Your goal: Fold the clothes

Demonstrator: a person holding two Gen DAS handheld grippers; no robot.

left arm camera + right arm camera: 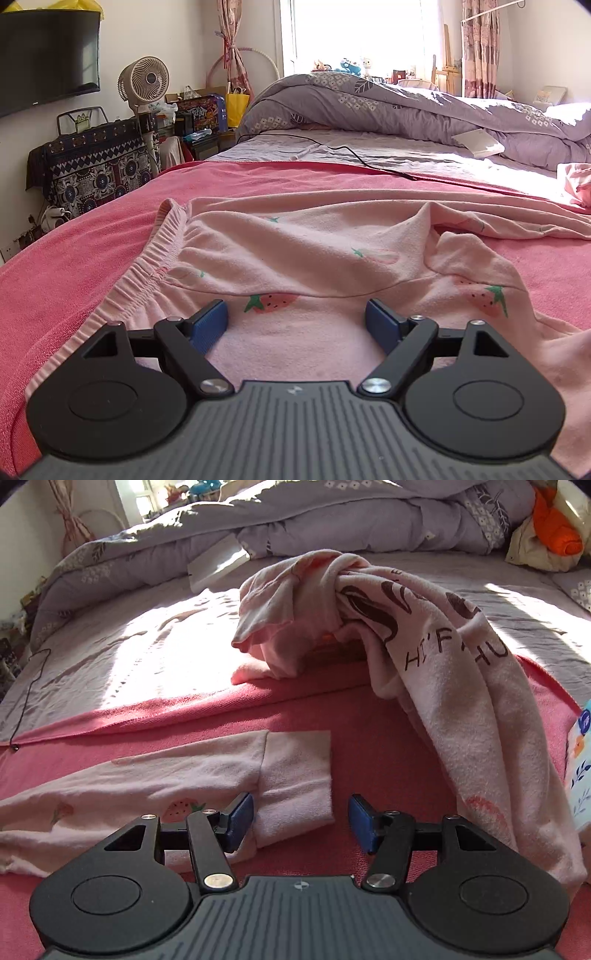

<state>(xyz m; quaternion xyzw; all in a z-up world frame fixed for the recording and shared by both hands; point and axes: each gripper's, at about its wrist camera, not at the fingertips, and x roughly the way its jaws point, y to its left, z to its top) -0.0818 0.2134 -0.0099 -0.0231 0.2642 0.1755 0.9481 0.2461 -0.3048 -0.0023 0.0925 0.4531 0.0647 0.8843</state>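
Pale pink strawberry-print trousers [295, 251] lie spread on a pink-red towel [92, 229] on the bed, the elastic waistband [155, 258] at the left. My left gripper [296, 325] is open just above the cloth near the waist, nothing between its blue pads [210, 325]. In the right wrist view the trouser leg's ribbed cuff [295, 786] lies flat on the towel [369, 731]. My right gripper [301, 821] is open, its left pad at the cuff's near edge. A crumpled pink top with dark lettering [424, 642] is heaped behind and to the right.
A lavender duvet [388, 99] is bunched at the bed's far end, with a white book [480, 142] and a black cable [332, 147] on the sheet. A fan [144, 79], a TV [48, 55] and clutter stand at the left. An orange garment [557, 531] lies far right.
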